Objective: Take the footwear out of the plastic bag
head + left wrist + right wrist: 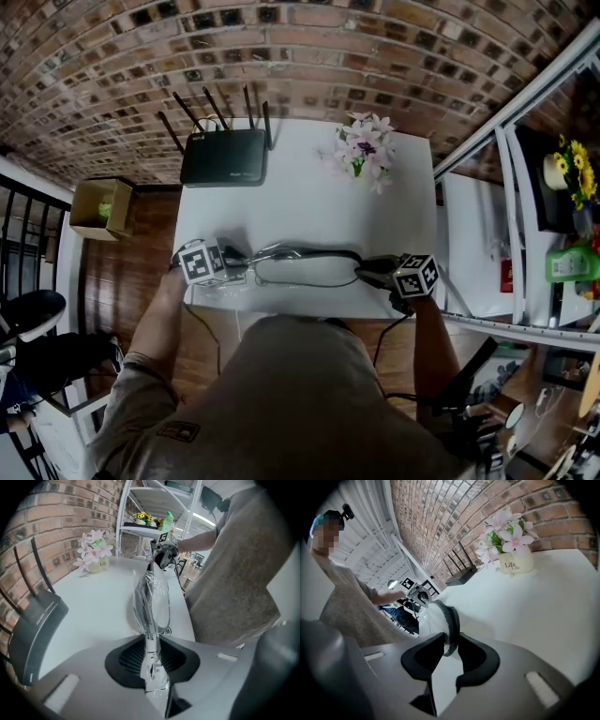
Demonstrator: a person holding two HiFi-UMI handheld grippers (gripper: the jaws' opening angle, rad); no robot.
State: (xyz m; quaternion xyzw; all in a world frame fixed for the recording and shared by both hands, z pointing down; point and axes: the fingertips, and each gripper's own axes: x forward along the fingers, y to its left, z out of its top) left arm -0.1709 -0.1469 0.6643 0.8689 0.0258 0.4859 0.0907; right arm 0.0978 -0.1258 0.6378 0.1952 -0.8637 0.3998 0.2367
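Head view: a white table [309, 197] carried the work, with the person at its near edge.
Router [225, 157]: stood at the back left of the table, well apart from the bag.
Left tongs [151, 665]: were closed tight on the crumpled end of the plastic bag [151, 597], with film bunched between the pads.
Plastic bag: was stretched between the two tongs, low over the table's near edge.
Footwear [314, 251]: was a flat piece with a dark rim that appeared to sit wholly inside the clear bag.
Right tongs [449, 641]: were partly closed and clamped on the footwear's dark rim; whether film lay under the pads could not be told.
Flowers [366, 150]: stood in a pot at the back right.
Progress: this looked like an early stage. Both ends were gripped and nothing was out. Drawing the footwear free of the bag remained.
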